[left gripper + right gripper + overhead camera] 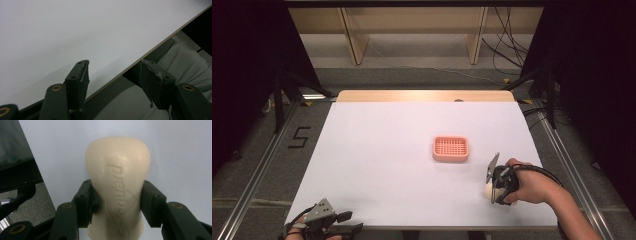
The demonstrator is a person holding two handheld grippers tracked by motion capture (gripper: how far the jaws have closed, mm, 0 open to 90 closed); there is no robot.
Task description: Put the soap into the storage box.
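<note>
Where grey floor surrounds it, white table bears pink tray.

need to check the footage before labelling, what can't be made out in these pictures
- High view: the bar of soap is mostly hidden by the right gripper shut on it.
- Right gripper view: the soap's lower end is cut off by the bottom edge, and its embossed lettering is too faint to read.
- High view: the left gripper is partly cut off by the bottom edge.
- High view: the pink soap dish is too small for detail.
</note>
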